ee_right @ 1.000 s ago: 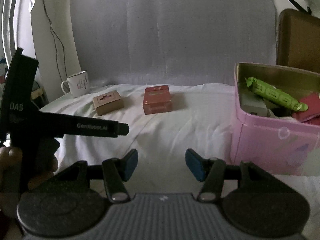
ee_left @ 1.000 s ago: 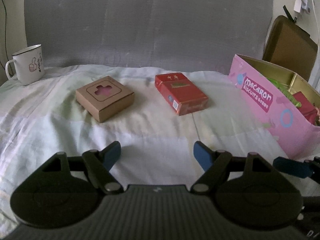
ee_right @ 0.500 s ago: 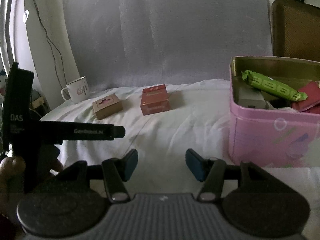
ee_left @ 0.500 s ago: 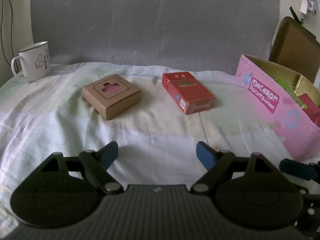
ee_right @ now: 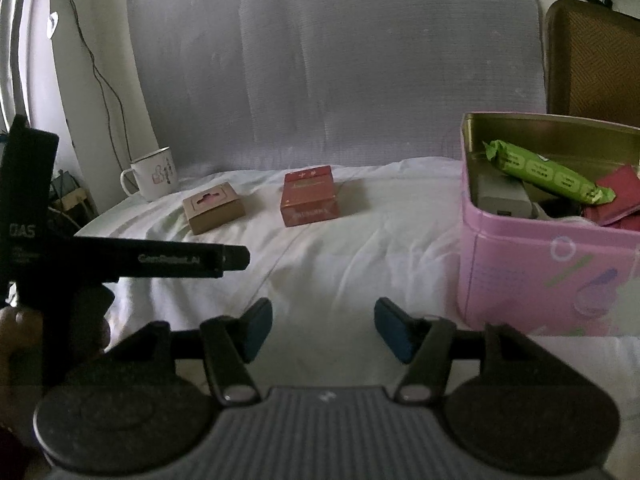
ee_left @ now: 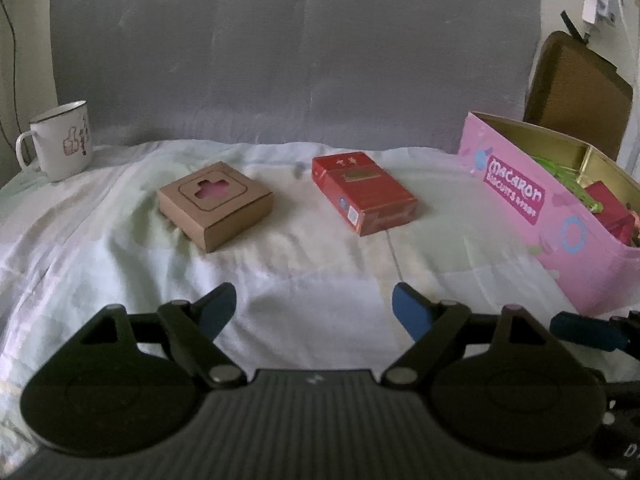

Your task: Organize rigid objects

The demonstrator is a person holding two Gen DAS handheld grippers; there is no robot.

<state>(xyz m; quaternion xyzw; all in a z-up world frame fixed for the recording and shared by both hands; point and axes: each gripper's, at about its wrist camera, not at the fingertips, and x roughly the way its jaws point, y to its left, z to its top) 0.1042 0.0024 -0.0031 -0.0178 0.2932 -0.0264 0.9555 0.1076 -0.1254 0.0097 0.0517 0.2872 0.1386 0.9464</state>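
Two boxes (ee_left: 215, 205) (ee_left: 364, 198) lie apart between mug (ee_left: 59, 140) and pink tin (ee_left: 552, 216).

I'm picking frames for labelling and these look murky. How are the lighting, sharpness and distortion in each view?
Left wrist view: dim and grainy, fisheye bends the edges, yet the tin's Macaron lettering reads and the red box is fairly sharp. Right wrist view: darker at the left, where the left gripper's body is near silhouette; the green packet stays clear.
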